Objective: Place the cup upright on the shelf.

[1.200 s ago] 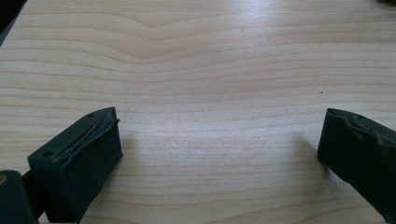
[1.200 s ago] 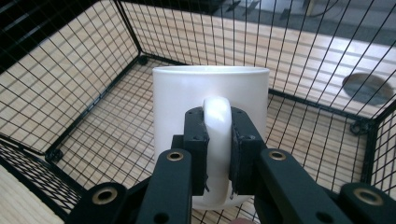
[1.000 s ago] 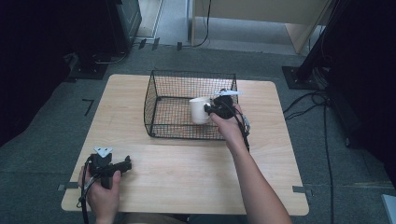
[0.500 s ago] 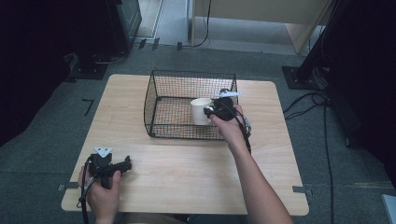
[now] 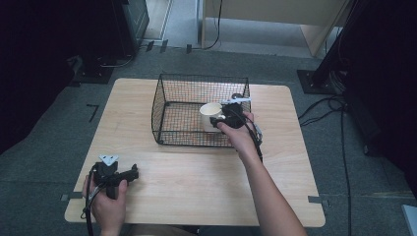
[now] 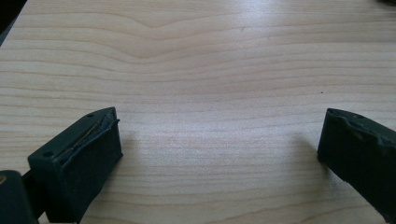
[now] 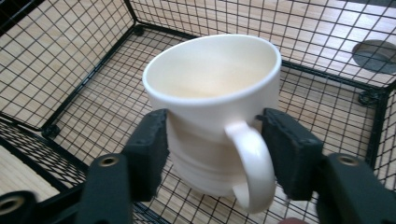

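A cream mug (image 5: pixel 210 114) (image 7: pixel 210 79) stands upright inside the black wire basket (image 5: pixel 169 105) (image 7: pixel 79 65), near its right wall. My right gripper (image 5: pixel 217 121) (image 7: pixel 212 135) reaches over that wall. Its jaws have just been opening and now stand apart on either side of the mug's handle (image 7: pixel 250 163), with the pads clear of the handle and close beside the mug's body. My left gripper (image 5: pixel 132 173) (image 6: pixel 219 149) rests low over the wooden table (image 5: pixel 196 172) near the front left corner, its jaws wide open with nothing between them.
The basket sits at the middle back of the table. A round grey grommet (image 7: pixel 376 53) lies in the tabletop behind the basket. Cables (image 5: pixel 339 123) and dark stands are on the grey floor to the right and at the back.
The right gripper's jaws have parted around the mug's handle. The mug has settled slightly lower in the basket. Both hands stay where they were.
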Demonstrator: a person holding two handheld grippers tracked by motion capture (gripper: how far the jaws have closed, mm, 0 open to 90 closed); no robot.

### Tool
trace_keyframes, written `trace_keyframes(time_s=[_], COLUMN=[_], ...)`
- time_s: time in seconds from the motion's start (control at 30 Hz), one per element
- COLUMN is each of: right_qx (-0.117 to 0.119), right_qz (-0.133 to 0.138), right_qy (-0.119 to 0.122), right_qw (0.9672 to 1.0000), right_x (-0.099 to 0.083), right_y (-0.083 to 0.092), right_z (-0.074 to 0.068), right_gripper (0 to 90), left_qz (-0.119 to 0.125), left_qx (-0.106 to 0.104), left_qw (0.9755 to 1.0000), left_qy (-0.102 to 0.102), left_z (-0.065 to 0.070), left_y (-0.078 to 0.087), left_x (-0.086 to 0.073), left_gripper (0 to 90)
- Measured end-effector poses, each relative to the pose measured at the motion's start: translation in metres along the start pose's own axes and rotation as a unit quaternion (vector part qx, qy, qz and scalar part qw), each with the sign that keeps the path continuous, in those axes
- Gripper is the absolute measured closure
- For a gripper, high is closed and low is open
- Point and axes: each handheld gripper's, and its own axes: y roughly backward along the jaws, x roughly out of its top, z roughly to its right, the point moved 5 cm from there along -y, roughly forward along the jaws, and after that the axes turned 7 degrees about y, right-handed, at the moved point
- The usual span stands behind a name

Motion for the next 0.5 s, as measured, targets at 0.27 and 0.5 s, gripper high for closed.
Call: trace_keyframes(time_s=[0.27,0.5], right_qx=[0.005,0.01], right_qz=[0.005,0.024], right_qy=[-0.008,-0.02], right_qw=[0.9999,0.9995], right_x=[0.0006,0.0042], right_y=[-0.0009,0.0075], right_z=[-0.0003,-0.001], right_gripper=[39.4,38.3], left_qz=[0.0,0.0], left_qx=[0.0,0.0], left_qw=[1.0,1.0], left_qy=[0.0,0.0], left_z=[0.0,0.0], left_y=[0.0,0.0], left_x=[0.0,0.0], left_gripper=[0.0,0.0])
